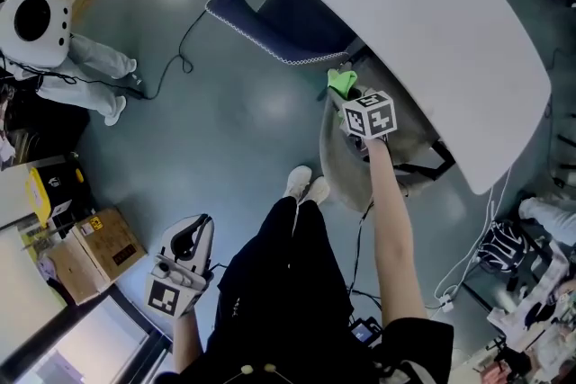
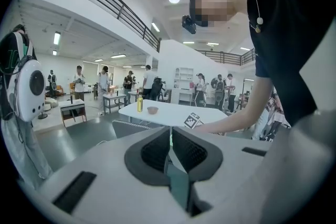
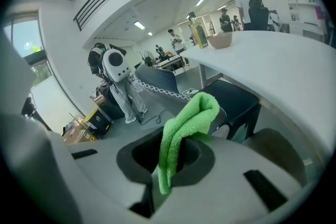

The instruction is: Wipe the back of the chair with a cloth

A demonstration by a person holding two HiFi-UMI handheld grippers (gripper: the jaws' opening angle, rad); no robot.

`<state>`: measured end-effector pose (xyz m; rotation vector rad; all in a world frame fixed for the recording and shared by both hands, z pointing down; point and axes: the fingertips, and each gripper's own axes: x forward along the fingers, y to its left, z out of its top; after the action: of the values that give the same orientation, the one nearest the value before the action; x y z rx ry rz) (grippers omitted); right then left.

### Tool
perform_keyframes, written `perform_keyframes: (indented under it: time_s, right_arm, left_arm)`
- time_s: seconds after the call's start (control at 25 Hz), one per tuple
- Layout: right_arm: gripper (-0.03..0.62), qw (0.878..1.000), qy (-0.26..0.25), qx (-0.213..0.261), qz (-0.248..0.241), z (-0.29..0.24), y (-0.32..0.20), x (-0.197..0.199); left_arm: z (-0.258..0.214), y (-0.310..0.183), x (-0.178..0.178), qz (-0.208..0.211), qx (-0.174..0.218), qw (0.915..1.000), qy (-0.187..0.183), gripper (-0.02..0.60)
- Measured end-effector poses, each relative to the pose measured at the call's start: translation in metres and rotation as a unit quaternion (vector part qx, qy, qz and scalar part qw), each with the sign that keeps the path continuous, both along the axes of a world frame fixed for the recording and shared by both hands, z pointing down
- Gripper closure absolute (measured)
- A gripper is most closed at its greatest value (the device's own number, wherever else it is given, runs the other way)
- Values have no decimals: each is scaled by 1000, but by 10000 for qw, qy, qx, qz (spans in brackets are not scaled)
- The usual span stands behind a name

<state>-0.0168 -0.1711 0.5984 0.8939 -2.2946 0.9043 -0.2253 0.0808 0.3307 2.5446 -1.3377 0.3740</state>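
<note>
Holds the left gripper [image 2: 170, 139] low beside the leg, jaws pressed together on nothing. Reaches forward with the right gripper [image 3: 177, 155], clamped on a green cloth [image 3: 186, 118] at the curved top of the grey chair [image 1: 340, 159]; cannot tell whether cloth and chair back touch. Stands just beside the white table [image 1: 432, 13].

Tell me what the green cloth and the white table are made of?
The green cloth looks like fluffy microfibre: fuzzy pile, soft folds. The white table looks smooth and hard, perhaps laminate or painted board; I cannot tell which.
</note>
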Motion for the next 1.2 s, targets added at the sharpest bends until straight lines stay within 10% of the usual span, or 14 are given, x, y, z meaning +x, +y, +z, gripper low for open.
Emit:
perform_keyframes:
  time_s: [0.64, 0.96, 1.2]
  right_arm:
    - [574, 9819, -660, 1456, 1021, -171, 81, 36]
    - [574, 9368, -994, 2869, 1736, -299, 137, 69]
    - [574, 8799, -402, 4080, 2402, -384, 186, 100]
  left_arm:
    - [-22, -38, 49, 838, 601, 9915, 795, 565]
    - [-55, -55, 106, 1627, 993, 9735, 1262, 565]
    - [-92, -67, 157, 2372, 1500, 9484, 1476, 565]
